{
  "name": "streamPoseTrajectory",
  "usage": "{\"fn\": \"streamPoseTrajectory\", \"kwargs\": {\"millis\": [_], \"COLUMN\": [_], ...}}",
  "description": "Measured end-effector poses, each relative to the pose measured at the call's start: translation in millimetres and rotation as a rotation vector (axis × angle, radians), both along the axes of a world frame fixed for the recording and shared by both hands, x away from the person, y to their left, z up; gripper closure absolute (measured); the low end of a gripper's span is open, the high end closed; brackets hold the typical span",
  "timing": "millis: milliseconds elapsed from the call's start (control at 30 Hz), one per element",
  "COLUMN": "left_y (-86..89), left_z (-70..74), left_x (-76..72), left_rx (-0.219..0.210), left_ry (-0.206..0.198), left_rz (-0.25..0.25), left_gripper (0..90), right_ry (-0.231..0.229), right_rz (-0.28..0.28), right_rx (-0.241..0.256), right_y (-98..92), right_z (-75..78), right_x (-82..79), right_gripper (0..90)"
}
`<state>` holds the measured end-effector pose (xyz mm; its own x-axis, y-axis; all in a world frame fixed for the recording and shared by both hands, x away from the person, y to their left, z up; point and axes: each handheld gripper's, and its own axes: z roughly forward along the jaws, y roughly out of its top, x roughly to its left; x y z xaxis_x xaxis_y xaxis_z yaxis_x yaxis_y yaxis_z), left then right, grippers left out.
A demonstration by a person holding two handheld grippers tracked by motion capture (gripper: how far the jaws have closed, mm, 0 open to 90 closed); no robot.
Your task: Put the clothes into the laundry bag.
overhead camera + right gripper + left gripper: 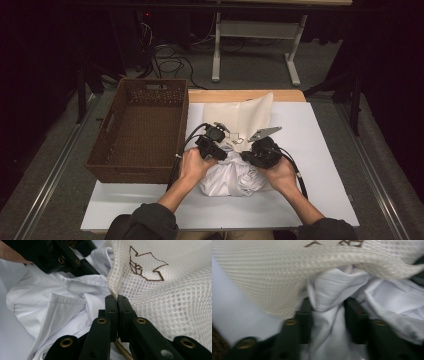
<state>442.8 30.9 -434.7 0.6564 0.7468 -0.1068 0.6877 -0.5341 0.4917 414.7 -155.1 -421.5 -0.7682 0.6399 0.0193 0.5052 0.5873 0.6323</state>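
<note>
A cream mesh bag (245,117) with a brown outline mark lies on the white table top, its near opening over a bunched white garment (231,176). My left gripper (216,150) sits at the bag's mouth on the left, shut on a fold of the white garment (325,315), with the mesh bag (274,272) draped just above. My right gripper (256,154) is at the mouth's right side, shut on the edge of the mesh bag (160,305). In the right gripper view the white garment (60,300) lies to the left and the left gripper's jaws come in at the top left.
A brown wicker basket (102,161) stands at the left, overhanging the white board (320,160). A strip of wooden table edge (220,95) shows behind the bag. Table legs and cables are on the floor beyond.
</note>
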Motion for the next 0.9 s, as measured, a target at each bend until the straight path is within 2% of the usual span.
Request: {"fn": "streamPoseTrajectory", "kwargs": {"millis": [33,100,233,300,367,500,567,667,733,767,833,900], "left_y": [-0.5,-0.8,-0.2,-1.8,-6.2,-16.9,-22.2,-25.2,-23.6,-22.0,-20.3,-19.0], "left_z": [1.8,5.1,15.4,19.7,21.6,21.4,18.2,9.7,4.2,3.0,3.2,6.8], "left_x": [-2.4,-7.5,-19.6,-23.9,-27.2,-29.3,-26.9,-16.1,-7.6,-5.3,-5.0,-10.1], "left_rx": [0.001,-0.008,-0.068,-0.106,-0.127,-0.152,-0.141,-0.094,-0.089,-0.1,-0.095,-0.064], "left_ry": [-0.014,-0.04,-0.087,-0.093,-0.092,-0.1,-0.112,-0.137,-0.134,-0.134,-0.128,-0.145], "left_rz": [-0.013,-0.042,-0.112,-0.144,-0.173,-0.209,-0.192,-0.111,-0.064,-0.05,-0.052,-0.062], "left_gripper": [77.3,82.1,83.9,84.1,84.3,84.3,84.4,84.1,83.4,82.4,77.1,68.2], "right_ry": [0.003,0.007,0.002,-0.003,-0.016,-0.059,-0.063,-0.056,-0.041,-0.043,-0.043,-0.027], "right_rz": [-0.004,-0.015,-0.04,-0.053,-0.057,-0.021,-0.008,0.011,0.016,0.017,0.007,-0.008], "right_rx": [0.004,0.022,0.055,0.073,0.069,0.067,0.064,0.075,0.073,0.056,0.024,0.022], "right_y": [-0.5,-2.2,-5.4,-5.6,-2.9,5.3,7.9,6.3,5.2,4.6,2.4,-2.4], "right_z": [0.4,1.7,7.6,12.8,19.5,32.3,34.6,31.5,27.1,24.3,18.2,13.0], "right_x": [0.9,2.9,5.1,6.2,6.3,5.4,3.1,-0.3,-3.4,-4.7,-5.7,-3.5], "right_gripper": [89.2,89.2,89.2,89.2,89.2,89.3,89.3,89.4,89.3,89.3,89.3,89.2]}}
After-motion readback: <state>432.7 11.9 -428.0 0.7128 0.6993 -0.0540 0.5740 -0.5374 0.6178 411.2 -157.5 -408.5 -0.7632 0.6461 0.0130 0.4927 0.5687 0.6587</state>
